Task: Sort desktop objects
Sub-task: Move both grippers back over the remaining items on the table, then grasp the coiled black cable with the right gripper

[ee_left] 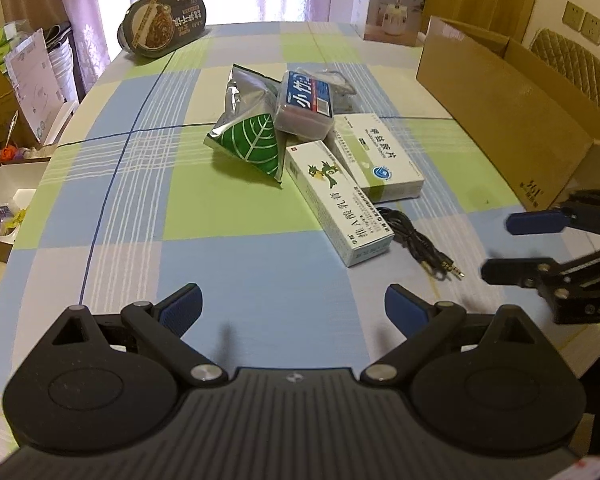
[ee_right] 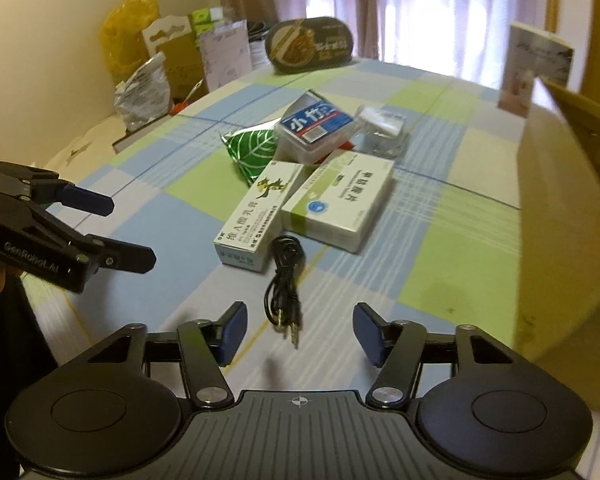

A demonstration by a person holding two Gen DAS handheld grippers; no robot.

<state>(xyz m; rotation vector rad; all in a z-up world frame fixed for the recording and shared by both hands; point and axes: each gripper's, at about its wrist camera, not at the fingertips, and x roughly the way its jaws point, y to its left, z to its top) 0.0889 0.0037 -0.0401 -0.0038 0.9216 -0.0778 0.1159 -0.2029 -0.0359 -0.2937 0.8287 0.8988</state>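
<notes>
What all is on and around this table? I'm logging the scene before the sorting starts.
Medicine boxes: 2, white and green, side by side, table centre.
Foil pouch: 1, silver with a green leaf print, left of the boxes.
Plastic case: 1, clear with a blue label, resting on the pouch and boxes.
Clear packet: 1, transparent with white contents, behind the case.
Audio cable: 1, black, coiled, nearest the grippers.
Food tray: 1, dark, propped at the far edge.
Cardboard box: 1, brown, open, right side.
Appliance carton: 1, white, far right corner.
Tablecloth: 1, blue, green and white checks.
Left hand-held gripper: black with blue pads, open.
Right hand-held gripper: the same, open.
</notes>
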